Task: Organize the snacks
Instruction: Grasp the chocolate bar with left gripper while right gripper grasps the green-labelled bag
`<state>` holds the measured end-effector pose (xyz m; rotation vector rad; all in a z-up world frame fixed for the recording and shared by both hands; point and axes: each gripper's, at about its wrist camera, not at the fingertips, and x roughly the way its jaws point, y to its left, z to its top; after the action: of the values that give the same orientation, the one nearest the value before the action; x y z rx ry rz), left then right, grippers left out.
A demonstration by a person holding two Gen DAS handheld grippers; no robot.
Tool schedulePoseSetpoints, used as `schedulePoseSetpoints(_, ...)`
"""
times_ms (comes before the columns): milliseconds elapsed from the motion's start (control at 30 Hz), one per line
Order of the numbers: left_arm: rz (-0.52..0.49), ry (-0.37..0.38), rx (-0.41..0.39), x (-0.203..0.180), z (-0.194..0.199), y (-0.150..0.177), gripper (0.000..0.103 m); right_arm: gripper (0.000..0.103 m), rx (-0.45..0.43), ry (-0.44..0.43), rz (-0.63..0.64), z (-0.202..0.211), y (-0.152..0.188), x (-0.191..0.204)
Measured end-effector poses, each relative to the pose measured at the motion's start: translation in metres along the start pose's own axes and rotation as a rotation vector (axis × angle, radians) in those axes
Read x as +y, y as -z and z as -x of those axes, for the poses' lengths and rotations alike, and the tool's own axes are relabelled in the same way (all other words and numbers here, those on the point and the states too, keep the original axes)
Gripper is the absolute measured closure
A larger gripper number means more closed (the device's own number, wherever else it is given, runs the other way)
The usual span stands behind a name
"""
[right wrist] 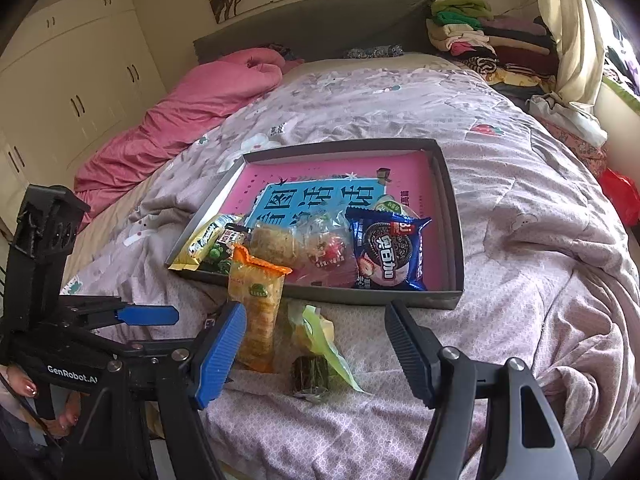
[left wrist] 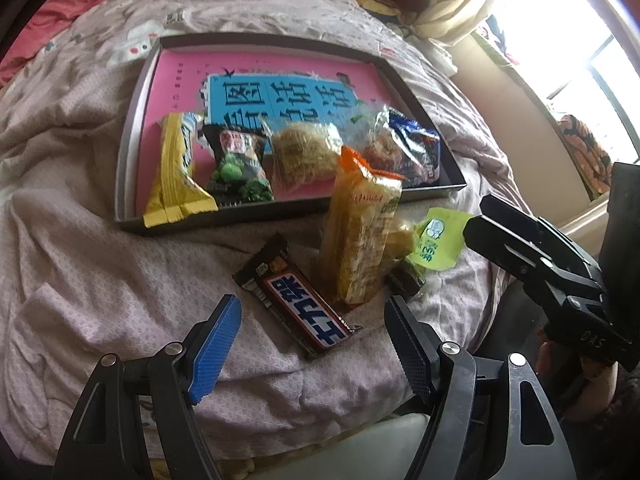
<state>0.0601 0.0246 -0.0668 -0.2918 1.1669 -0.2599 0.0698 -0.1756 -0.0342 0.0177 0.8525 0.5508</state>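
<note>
Through the left wrist view, your left hand-held gripper (left wrist: 312, 334) stands wide and empty, with the chocolate bar (left wrist: 298, 306) lying diagonally on the bed quilt (left wrist: 100, 260) between its fingers. I judge this bar the next pick: turn the wrist so the pads meet its long sides, then lower straight. It is a dark brown wrapper with a blue-and-white label, flat and firm-looking. The orange cracker pack (left wrist: 360, 232) leans just beside it, against the box tray (left wrist: 132, 168); don't nudge it.

Through the right wrist view, your right hand-held gripper (right wrist: 316, 348) is also wide and empty, above a small dark roll (right wrist: 310, 376) and a green packet (right wrist: 320, 336). The Oreo pack (right wrist: 386, 252) already lies in the box tray (right wrist: 452, 240).
</note>
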Motion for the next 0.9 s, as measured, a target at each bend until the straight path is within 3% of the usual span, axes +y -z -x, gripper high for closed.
schedulePoseSetpoints(433, 0.045, -0.014, 0.064, 0.005, -0.034, 0.001, 0.028, 0.032, 0.056, 0.019, 0.023, -0.018, 0.007, -0.002)
schedulePoseSetpoints(900, 0.042, -0.053, 0.065, 0.013, -0.027, 0.004, 0.027, 0.032, 0.133, 0.036, 0.114, -0.051, 0.016, 0.004)
